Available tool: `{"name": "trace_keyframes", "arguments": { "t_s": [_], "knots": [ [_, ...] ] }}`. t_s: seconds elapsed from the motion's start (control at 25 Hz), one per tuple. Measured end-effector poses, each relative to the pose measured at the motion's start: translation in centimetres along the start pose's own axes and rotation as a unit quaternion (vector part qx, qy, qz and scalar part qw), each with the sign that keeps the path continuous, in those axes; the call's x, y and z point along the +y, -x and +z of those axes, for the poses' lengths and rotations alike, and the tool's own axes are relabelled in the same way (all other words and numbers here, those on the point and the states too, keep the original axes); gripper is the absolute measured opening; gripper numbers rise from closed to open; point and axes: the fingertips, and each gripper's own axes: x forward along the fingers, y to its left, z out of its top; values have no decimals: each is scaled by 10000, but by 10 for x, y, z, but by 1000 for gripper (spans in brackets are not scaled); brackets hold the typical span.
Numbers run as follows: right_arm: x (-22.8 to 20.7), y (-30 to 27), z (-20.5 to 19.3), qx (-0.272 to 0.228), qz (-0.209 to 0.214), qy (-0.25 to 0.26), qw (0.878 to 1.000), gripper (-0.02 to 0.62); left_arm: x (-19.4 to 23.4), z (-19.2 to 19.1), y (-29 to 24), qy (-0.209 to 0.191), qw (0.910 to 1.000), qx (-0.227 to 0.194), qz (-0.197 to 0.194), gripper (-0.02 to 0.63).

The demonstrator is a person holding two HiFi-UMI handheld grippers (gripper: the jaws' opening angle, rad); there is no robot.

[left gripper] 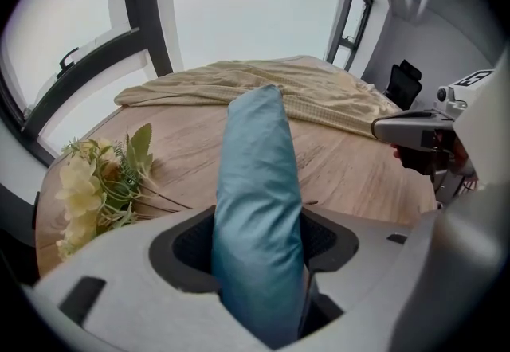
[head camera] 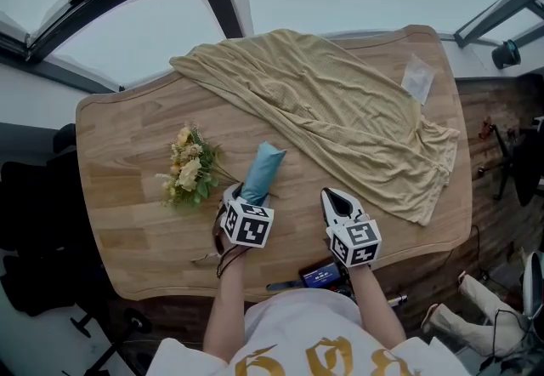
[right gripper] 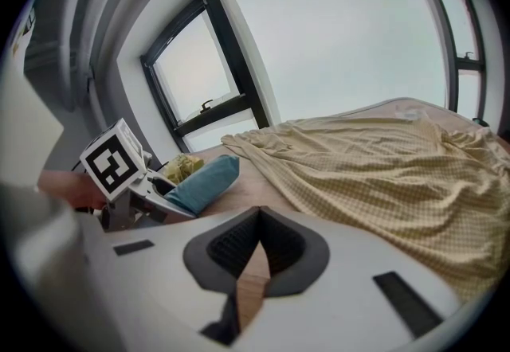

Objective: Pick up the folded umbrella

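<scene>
The folded umbrella [head camera: 261, 170], in a teal-blue sleeve, lies on the wooden table [head camera: 127, 136] pointing away from me. My left gripper [head camera: 242, 193] points steeply down over its near end. In the left gripper view both pads sit against the sides of the umbrella [left gripper: 259, 207], which fills the gap between the jaws. My right gripper [head camera: 338, 198] rests to the right of it, apart from it, with its pads together and nothing between them. The right gripper view shows the umbrella [right gripper: 203, 179] sticking out of the left gripper [right gripper: 151, 195].
Just left of the umbrella lies a bunch of yellow artificial flowers [head camera: 189, 168]. A beige cloth [head camera: 340, 111] spreads over the table's far and right parts, with a clear plastic packet [head camera: 418, 76] on it. A small blue device [head camera: 321, 274] lies at the front edge.
</scene>
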Motion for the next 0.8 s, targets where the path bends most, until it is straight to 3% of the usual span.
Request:
{"name": "trace_keyframes", "arguments": {
  "t_s": [0.8],
  "knots": [
    [-7, 11, 6, -135, -44, -54, 9999, 11, -2, 1, 4, -50, 9999, -152, -53, 273]
  ]
}}
